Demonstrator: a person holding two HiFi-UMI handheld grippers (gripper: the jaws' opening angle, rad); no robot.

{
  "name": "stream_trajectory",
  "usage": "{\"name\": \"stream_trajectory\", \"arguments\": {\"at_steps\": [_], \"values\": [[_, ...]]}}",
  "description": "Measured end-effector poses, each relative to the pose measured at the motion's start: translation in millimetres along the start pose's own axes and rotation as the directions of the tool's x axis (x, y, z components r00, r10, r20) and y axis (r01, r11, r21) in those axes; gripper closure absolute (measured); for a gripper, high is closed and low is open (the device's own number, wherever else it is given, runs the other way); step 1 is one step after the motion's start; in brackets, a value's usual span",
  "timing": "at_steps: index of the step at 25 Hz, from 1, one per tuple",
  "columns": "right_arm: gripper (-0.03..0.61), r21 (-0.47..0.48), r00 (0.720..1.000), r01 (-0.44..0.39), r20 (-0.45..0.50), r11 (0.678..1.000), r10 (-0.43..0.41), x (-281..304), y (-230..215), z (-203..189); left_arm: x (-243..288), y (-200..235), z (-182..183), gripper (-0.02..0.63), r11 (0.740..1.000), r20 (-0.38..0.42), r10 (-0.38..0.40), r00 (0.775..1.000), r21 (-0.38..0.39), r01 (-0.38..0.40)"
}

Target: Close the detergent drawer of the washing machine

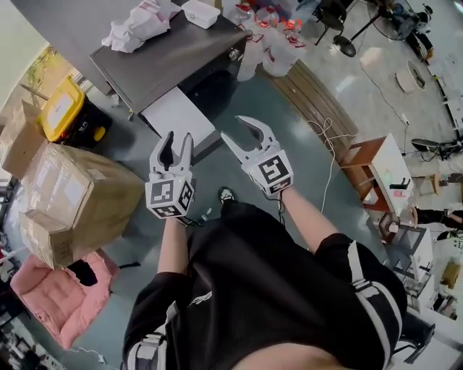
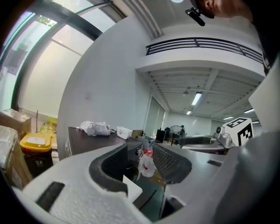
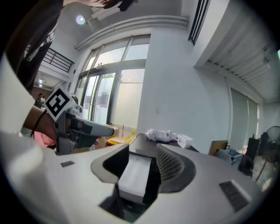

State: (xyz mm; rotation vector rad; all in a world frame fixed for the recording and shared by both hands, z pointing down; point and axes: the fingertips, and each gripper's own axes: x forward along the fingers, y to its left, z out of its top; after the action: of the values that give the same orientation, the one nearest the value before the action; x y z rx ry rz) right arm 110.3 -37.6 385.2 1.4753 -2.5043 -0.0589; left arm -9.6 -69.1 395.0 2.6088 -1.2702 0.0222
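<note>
**Detergent drawer stands pulled out; both grippers open in front of it**

Head view: the washing machine [image 1: 170, 54] sits at upper centre, with its dark grey top seen from above. The white detergent drawer [image 1: 179, 114] juts out of its front face toward the person, fully exposed and not pushed in.

Left gripper [image 1: 179, 139]: held just in front of the drawer's near end, tips pointing at it. In the left gripper view [image 2: 140, 153] the jaws stand well apart with nothing clamped. Only a white corner of the drawer [image 2: 131, 189] shows low in the gap, and neither pad touches it.

Right gripper [image 1: 231, 127]: at the drawer's right front corner, angled toward the machine. In the right gripper view [image 3: 143, 153] the jaws are spread wide. The drawer [image 3: 133, 173] lies lengthwise in the gap between them. The pads do not press on it, and whether any part touches cannot be told.

On the machine top: a crumpled white cloth [image 1: 137, 25] and a small white box [image 1: 201, 13].

Left of the machine: a yellow container [image 1: 61, 108], a cardboard box [image 1: 79, 199] and a pink cushion [image 1: 58, 296] on the floor
</note>
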Motion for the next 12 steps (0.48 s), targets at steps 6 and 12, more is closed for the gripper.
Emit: {"name": "stream_trajectory", "arguments": {"at_steps": [6, 12], "values": [[0.374, -0.013, 0.976, -0.21, -0.06, 0.978, 0.209, 18, 19, -36, -25, 17, -47, 0.433, 0.981, -0.091, 0.184, 0.979, -0.04, -0.188], [0.374, 0.023, 0.952, -0.292, -0.095, 0.956, 0.292, 34, 18, -81, -29, 30, -108, 0.426, 0.96, -0.211, 0.262, 0.942, -0.042, -0.277]]}}
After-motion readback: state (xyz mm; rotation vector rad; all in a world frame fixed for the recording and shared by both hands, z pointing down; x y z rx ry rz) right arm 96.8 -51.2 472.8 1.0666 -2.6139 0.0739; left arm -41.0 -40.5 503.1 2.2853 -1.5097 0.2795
